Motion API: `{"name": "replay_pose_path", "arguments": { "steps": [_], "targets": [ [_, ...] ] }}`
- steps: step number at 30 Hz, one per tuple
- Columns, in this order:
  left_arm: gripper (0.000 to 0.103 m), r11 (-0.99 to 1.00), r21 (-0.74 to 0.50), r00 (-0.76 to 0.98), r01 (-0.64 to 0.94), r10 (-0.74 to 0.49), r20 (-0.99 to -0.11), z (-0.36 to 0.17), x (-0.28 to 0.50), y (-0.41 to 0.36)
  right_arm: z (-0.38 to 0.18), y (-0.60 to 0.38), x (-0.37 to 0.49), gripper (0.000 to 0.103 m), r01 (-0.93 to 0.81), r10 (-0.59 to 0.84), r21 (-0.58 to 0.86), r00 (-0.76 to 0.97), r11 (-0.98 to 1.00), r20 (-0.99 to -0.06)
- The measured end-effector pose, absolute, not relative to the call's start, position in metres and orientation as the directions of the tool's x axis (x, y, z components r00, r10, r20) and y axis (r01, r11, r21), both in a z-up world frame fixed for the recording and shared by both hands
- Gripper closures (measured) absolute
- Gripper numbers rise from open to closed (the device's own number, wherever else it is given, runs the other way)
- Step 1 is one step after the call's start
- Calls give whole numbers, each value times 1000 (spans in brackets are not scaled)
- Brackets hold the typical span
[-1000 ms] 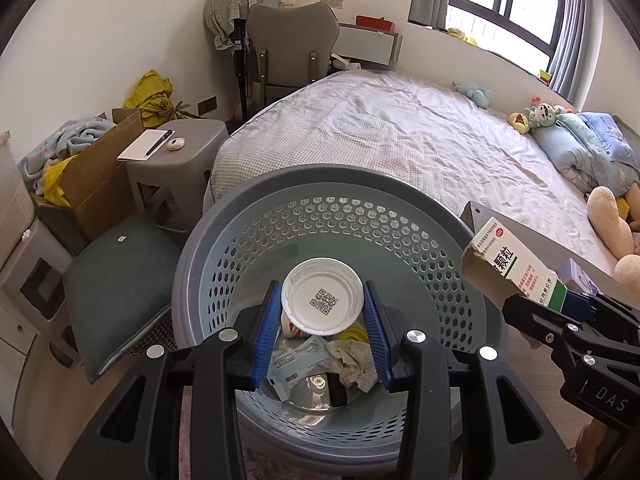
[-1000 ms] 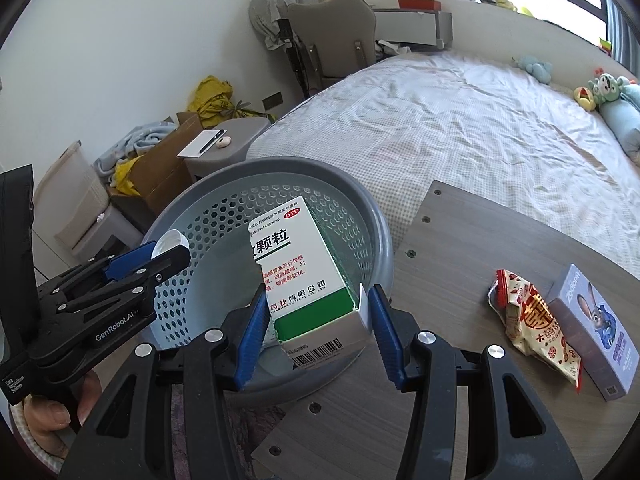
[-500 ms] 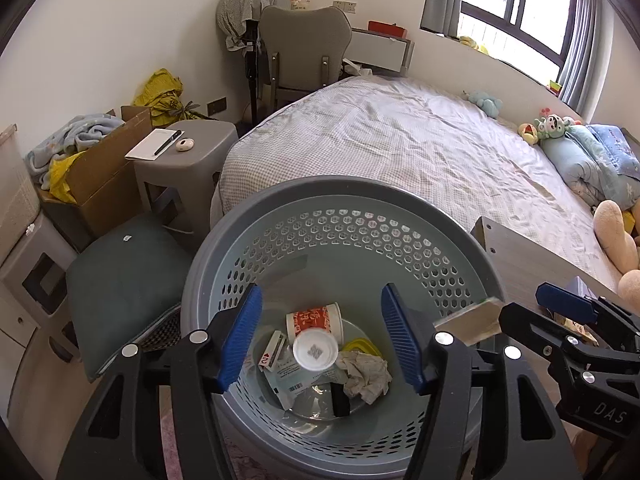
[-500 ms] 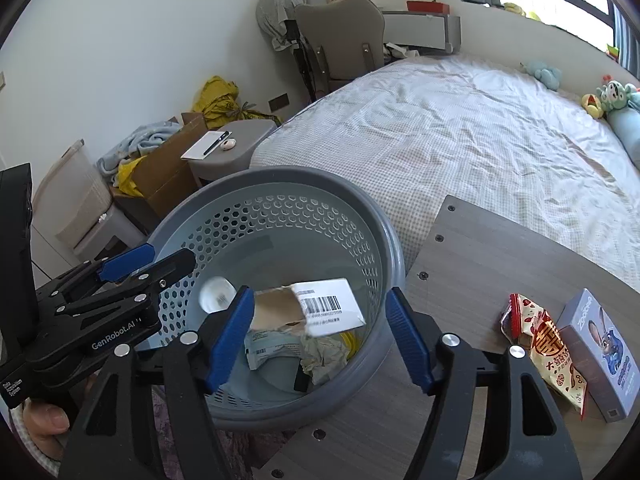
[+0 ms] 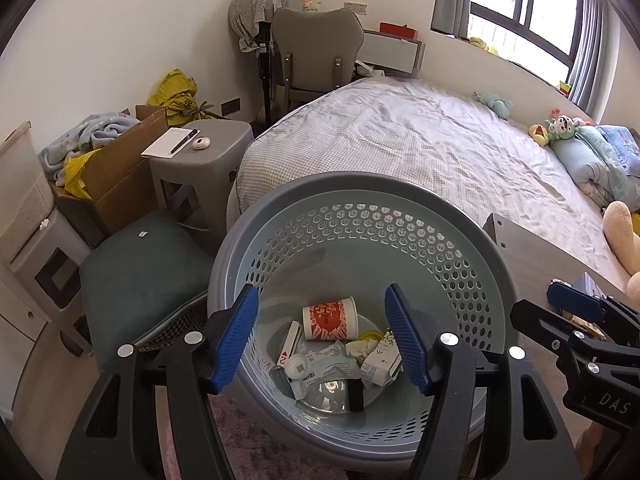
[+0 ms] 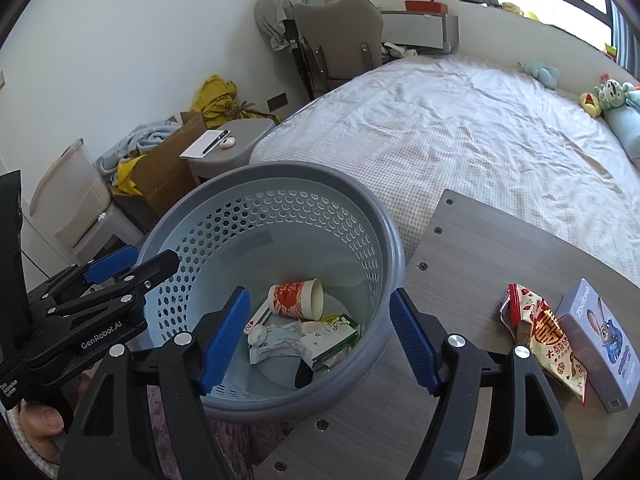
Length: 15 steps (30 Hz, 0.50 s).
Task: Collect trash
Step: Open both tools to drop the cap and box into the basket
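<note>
Both grippers hang over the bin (image 6: 394, 240), jaws empty; left gripper (image 5: 322, 338) opening, right gripper (image 6: 320, 336) spread. Remaining trash lies on the tabletop (image 6: 472, 248): a box (image 6: 600, 340), probably stiff and light, best taken across its narrow sides; a wrapper (image 6: 540, 328), likely crinkly and slippery, best pinched at an edge.

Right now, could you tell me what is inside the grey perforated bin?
In the bin lie a red paper cup, a green-and-white carton, crumpled wrappers and a small white lid; anything beneath that pile is covered.
</note>
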<state>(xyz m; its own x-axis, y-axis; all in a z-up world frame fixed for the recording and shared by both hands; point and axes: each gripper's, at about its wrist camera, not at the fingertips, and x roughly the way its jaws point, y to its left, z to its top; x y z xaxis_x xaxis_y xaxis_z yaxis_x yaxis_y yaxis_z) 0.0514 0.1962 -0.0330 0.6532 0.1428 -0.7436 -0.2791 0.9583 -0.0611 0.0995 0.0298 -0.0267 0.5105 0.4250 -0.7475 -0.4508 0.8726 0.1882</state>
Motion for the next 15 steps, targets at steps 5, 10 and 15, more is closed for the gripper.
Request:
{"name": "replay_pose_path", "arguments": {
  "steps": [5,10,15],
  "targets": [
    [37,958,-52,657,-280,152,-739,-31,47,194,-27,29,96,32,-450,421,183,514,874,-747],
    [36,959,-52,660,-278,151,-736,-30,41,194,-24,28,91,29,-448,422,184,519,875,-743],
    [36,960,-54,665,-275,150,-732,-28,35,194,-20,24,86,28,-444,422,184,528,877,-737]
  ]
}}
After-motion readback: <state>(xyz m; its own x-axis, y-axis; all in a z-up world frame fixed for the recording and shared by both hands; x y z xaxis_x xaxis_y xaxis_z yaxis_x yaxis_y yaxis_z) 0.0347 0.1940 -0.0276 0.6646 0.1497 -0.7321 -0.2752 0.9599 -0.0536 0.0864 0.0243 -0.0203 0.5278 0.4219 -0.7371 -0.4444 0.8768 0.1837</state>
